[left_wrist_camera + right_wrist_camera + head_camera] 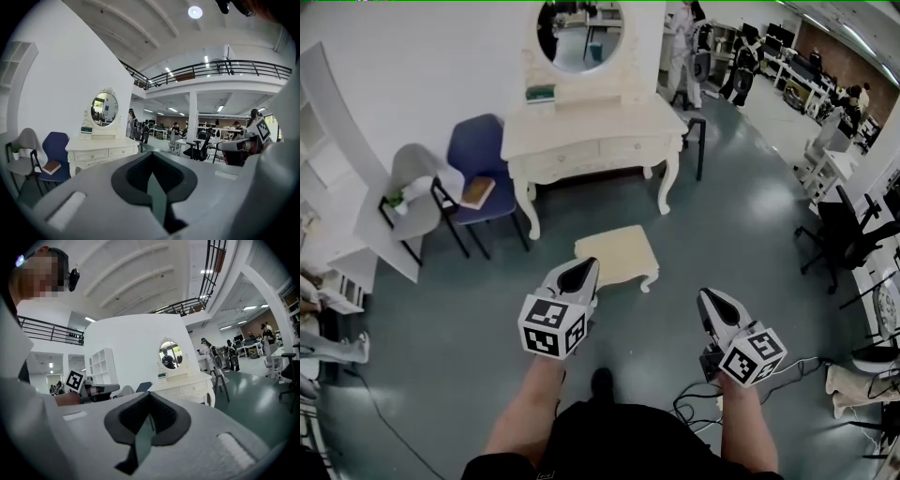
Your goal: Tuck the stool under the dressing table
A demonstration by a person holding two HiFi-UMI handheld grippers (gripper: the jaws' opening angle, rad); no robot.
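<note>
On the far left a grey chair with a thin black frame (414, 195) and a dark blue padded chair (478, 150) with a brown book on its seat (476, 192) stand by the white wall, out of my way. My left tongs (584, 269) are pressed together with nothing in them. I hold them out flat in front of me, I think so I can push with the closed tip and not pinch. From above, the tip sits over the near left corner of the small cream stool with a flat square top and curly legs (621, 253), but I cannot tell if it touches. The stool stands on the shiny grey-green floor (741, 197), out in the open, in front of the cream dressing table with drawers and curvy legs (595, 131) and apart from it, so it is not tucked under yet. The gap between the table legs looks wide enough for it. A round mirror (579, 33) stands on the table top. The stool matches the table in colour and shape and looks light and easy to slide. My right tongs (709, 300) are pressed together too and hold nothing. They are just beside the stool's right side and a bit nearer to me.
</note>
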